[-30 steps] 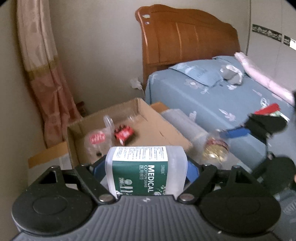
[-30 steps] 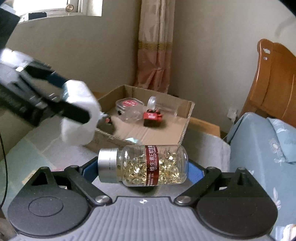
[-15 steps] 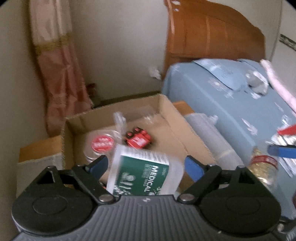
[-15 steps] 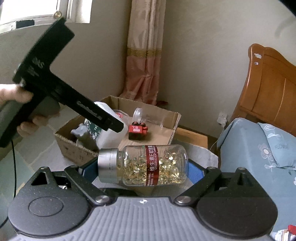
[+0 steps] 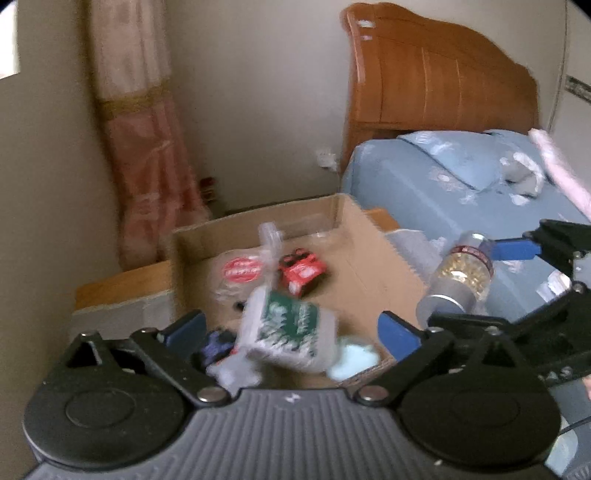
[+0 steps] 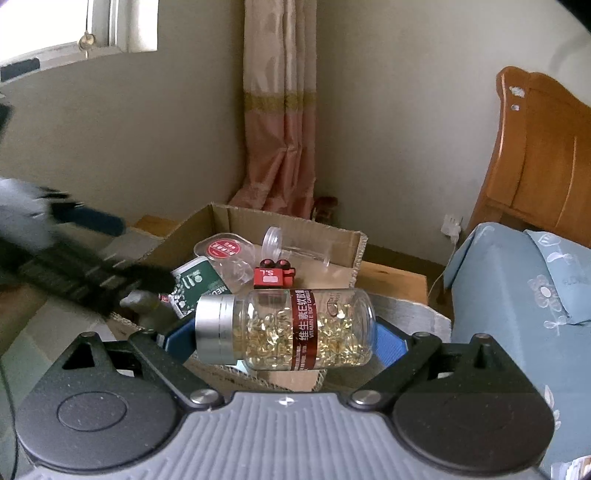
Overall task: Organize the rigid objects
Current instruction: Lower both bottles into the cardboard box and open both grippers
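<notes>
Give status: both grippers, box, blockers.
Left gripper jaws just opened, cotton swab tub dropping into cardboard box. Right gripper shut on capsule bottle at box edge. Nothing blocking.

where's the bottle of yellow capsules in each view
Left wrist view: the capsule bottle is right of centre, tilted, in the right gripper, beside the cardboard box.
Right wrist view: the bottle lies crosswise at lower centre, between the blue fingers.
Shared landmark: the red toy in the box.

- Setting: a home bedroom.
- Wooden headboard (image 5: 439, 77) above a bed with blue floral bedding (image 5: 443, 192) (pillow included).
- Pink curtain (image 6: 282, 122) hanging beside a window (image 6: 55, 26).
</notes>
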Demonstrator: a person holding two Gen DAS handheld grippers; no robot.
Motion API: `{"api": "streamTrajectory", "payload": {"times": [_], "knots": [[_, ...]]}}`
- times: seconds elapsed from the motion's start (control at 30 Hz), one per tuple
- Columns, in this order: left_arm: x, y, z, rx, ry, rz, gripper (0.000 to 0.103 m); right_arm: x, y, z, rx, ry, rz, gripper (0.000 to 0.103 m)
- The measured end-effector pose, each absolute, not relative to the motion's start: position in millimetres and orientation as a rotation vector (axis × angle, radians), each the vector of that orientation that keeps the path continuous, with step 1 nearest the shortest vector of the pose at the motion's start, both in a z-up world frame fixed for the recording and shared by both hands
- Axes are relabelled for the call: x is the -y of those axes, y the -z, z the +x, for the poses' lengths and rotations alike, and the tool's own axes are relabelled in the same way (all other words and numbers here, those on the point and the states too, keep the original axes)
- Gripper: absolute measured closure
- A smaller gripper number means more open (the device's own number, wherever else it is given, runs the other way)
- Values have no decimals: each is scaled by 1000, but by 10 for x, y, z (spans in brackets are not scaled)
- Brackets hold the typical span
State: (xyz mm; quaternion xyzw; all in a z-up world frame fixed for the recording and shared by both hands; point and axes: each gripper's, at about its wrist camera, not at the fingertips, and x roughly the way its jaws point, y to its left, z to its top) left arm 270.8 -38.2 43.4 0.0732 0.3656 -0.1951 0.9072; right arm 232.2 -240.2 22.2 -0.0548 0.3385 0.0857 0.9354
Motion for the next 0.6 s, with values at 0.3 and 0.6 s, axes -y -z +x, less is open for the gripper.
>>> {"api": "streamTrajectory", "payload": {"times": [0.3,0.6], "knots": [[61,-505,2443,-729,379,174,1,2311,-17,2790,-773,-166,-110,6],[59,-455,2294,-732,423,196,1,2349,6,3008,-779,-119,-73,0]]}}
